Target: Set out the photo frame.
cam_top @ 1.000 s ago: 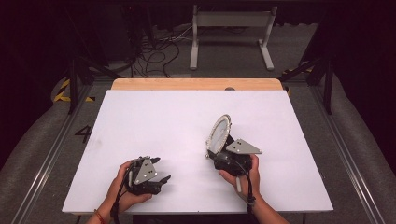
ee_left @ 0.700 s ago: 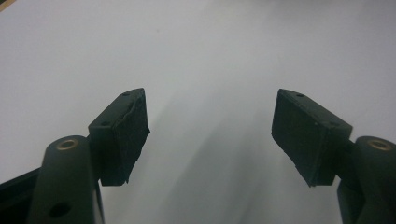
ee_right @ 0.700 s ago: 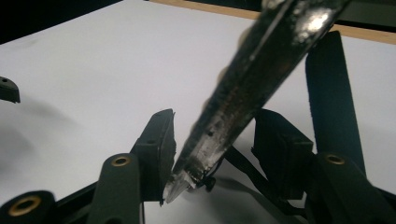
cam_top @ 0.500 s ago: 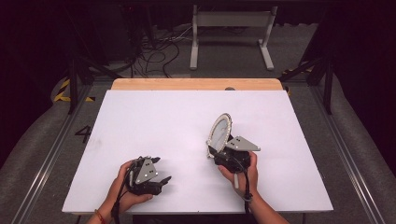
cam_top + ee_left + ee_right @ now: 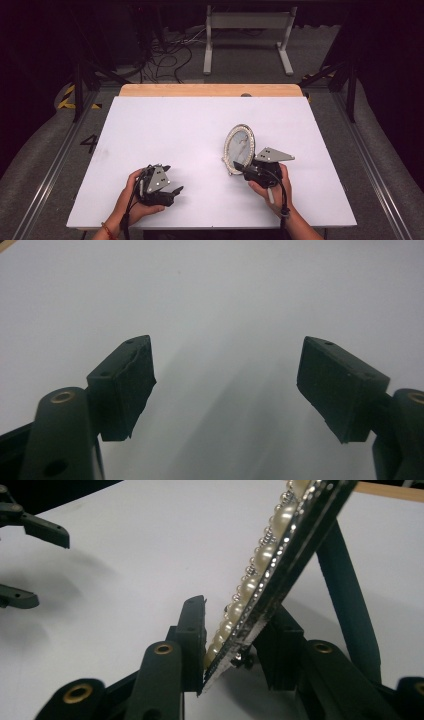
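An oval frame (image 5: 239, 147) with a pearl-beaded rim stands tilted on the white table (image 5: 175, 125), propped by a dark back leg (image 5: 345, 590). My right gripper (image 5: 239, 167) sits at its foot. Its jaws have just been closing, and the frame's lower rim (image 5: 280, 560) now lies between them, with one pad on the pearls and the other on the back. My left gripper (image 5: 172, 178) rests near the front left of the table. Its jaws have just been opening, and they stand wide (image 5: 225, 380) with nothing but bare table between them. The right gripper view catches it (image 5: 50, 567) farther off.
A wooden strip (image 5: 210, 90) borders the table's far edge. Beyond it lie floor cables (image 5: 165, 55) and a grey metal stand (image 5: 247, 20). Rails run along both sides of the table. White surface spreads left and behind the frame.
My right hand has shifted a little at the frame's foot, and the frame has moved slightly with it. The left hand has stayed where it was.
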A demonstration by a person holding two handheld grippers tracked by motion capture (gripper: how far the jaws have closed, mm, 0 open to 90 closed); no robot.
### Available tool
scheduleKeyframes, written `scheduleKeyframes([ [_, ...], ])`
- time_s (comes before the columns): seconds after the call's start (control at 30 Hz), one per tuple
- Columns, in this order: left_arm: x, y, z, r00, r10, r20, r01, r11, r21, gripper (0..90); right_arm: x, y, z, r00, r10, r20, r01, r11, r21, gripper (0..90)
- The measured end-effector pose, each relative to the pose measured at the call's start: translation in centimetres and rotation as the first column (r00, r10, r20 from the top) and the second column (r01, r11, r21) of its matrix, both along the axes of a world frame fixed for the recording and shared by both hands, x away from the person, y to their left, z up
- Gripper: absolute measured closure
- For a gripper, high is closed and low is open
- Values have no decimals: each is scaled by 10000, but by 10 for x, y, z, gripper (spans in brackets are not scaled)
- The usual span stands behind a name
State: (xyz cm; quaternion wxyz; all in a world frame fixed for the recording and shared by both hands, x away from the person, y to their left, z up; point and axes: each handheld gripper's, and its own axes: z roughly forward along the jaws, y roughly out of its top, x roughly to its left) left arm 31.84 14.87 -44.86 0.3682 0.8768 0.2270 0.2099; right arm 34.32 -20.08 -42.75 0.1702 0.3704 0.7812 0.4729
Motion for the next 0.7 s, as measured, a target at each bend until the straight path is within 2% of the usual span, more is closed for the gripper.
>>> scheduleKeyframes([
  [0.17,1,-4,4,9999,-101,-12,100,9997,-234,230,-3,-2,2,9998,125,122,-120,9989,-442,687],
  [0.3,3,-7,8,9996,-275,47,277,9983,-505,227,-4,-5,2,9997,210,105,-205,9987,-464,696],
  [0.4,7,-11,10,9987,-506,-100,498,9961,-723,217,-5,-9,3,9991,408,71,-403,9973,-615,709],
  [0.6,26,-30,19,9964,-809,-257,783,9930,-886,207,-6,-18,6,9982,580,-136,-588,9961,-663,726],
  [0.67,34,-39,22,9939,-1055,-318,1012,9881,-1155,203,-8,-20,6,9981,601,-124,-608,9958,-677,690],
  [0.7,38,-44,22,9926,-1167,-350,1108,9842,-1378,197,-9,-21,7,9989,461,-68,-465,9970,-625,623],
])
